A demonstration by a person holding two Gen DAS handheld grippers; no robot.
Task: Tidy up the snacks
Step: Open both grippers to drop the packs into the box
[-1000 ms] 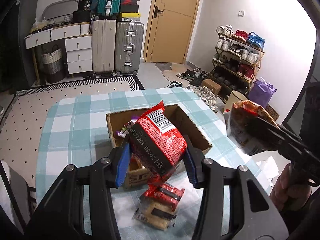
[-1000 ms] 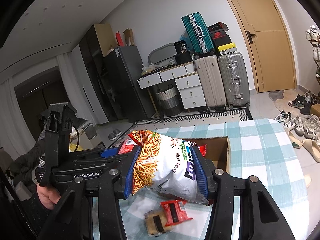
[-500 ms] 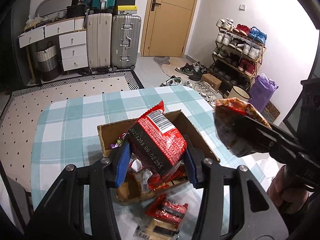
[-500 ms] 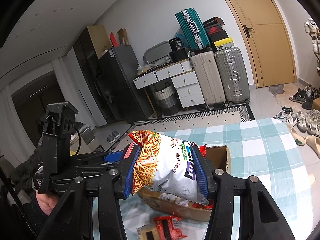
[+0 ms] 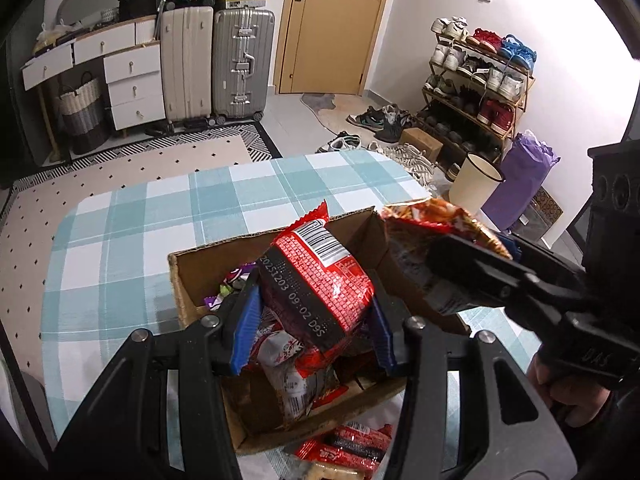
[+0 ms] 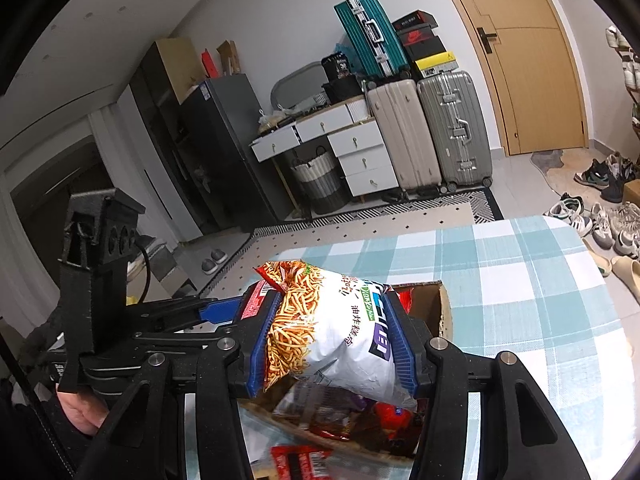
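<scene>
Above the cardboard box (image 5: 280, 364), the left gripper (image 5: 312, 320) is clamped on a red snack packet (image 5: 316, 284), blue pads pressed against both sides. At 3 o'clock in the left wrist view, the right gripper (image 6: 332, 344) pinches a white noodle-snack bag (image 6: 340, 336) over the same box, which already contains several packets. More red packets (image 5: 352, 444) lie on the table at 6 o'clock, just outside the box wall. The box rests on a blue-and-white checked tablecloth (image 5: 132, 232). Beyond, at 12 o'clock, stand two suitcases (image 5: 218, 62) and a wooden door (image 5: 336, 26); a shoe rack (image 5: 476, 80) stands at 2 o'clock.
</scene>
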